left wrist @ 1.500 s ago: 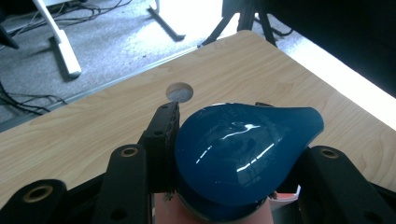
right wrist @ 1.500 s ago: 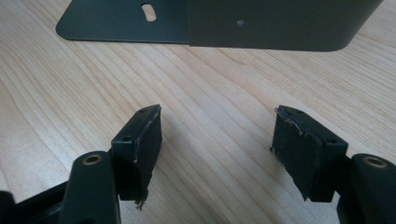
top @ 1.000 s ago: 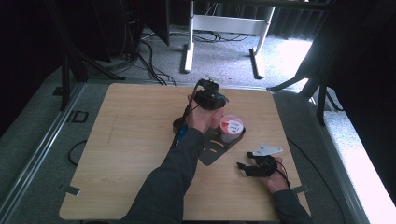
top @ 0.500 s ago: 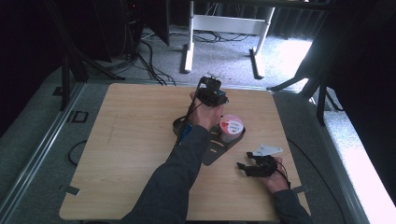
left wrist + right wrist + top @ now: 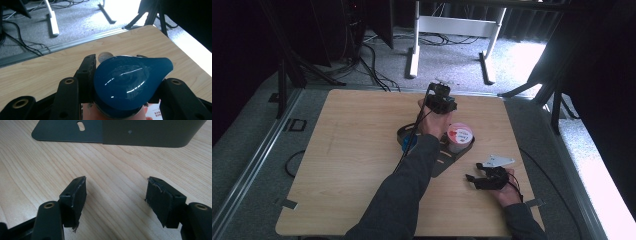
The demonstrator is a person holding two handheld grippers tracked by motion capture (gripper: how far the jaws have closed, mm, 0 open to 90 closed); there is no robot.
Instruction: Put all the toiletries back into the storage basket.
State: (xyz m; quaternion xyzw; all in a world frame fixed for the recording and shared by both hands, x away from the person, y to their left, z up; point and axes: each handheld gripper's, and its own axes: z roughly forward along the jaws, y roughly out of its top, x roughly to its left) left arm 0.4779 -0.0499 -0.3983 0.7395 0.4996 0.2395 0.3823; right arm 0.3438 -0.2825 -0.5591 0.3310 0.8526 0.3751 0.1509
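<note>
My left gripper (image 5: pixel 440 101) is raised over the far middle of the wooden table (image 5: pixel 347 150). In the left gripper view my left gripper (image 5: pixel 125 75) is shut on a glossy blue teardrop-shaped piece (image 5: pixel 127 82), one black pad against each side. A pink edge shows beneath it. A cup with a pink and white lid (image 5: pixel 459 136) stands on a dark metal bracket (image 5: pixel 447 159) just right of that forearm. My right gripper (image 5: pixel 484 179) rests low on the table at the near right. Its jaws (image 5: pixel 116 200) stand open over bare wood.
A small white card (image 5: pixel 499 160) lies just beyond the right gripper. Something blue (image 5: pixel 410 142) sits at the bracket's left end. The bracket's flat plate (image 5: pixel 67 131) and upright wall (image 5: pixel 150 132) lie ahead of the right jaws. Floor cables and desk legs lie beyond the far edge.
The left gripper has drifted very slightly to the right with the blue piece still in it. The right gripper has not moved.
</note>
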